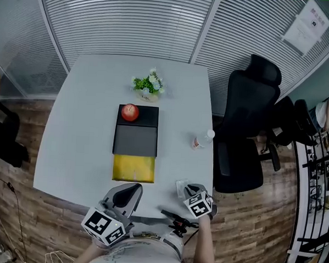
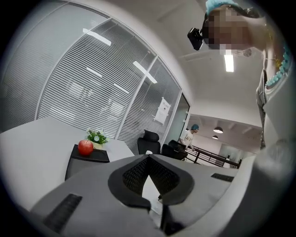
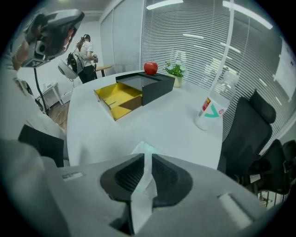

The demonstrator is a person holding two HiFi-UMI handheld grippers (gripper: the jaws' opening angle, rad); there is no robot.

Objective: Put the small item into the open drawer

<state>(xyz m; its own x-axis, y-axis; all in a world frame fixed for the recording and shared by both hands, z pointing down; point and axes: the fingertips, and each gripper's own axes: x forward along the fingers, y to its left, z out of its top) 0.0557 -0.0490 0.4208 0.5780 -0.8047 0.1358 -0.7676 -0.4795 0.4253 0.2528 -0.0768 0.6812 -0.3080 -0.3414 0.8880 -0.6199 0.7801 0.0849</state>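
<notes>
Thin pale packet (image 3: 141, 190) upright inside right claw (image 3: 144, 157), yellow drawer (image 3: 118, 96) pulled open

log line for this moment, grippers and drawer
right hand-held gripper: jaws narrowly apart, small clear packet at its tips, on table | left hand-held gripper: shut, empty | yellow drawer: open, empty

Entry: I find no legible text anywhere. White paper notice (image 1: 308, 20) on the glass wall: print too small to read (no better in the left gripper view). Clear plastic bottle (image 3: 212, 104): label shows red and green marks, but no letters I can read.
</notes>
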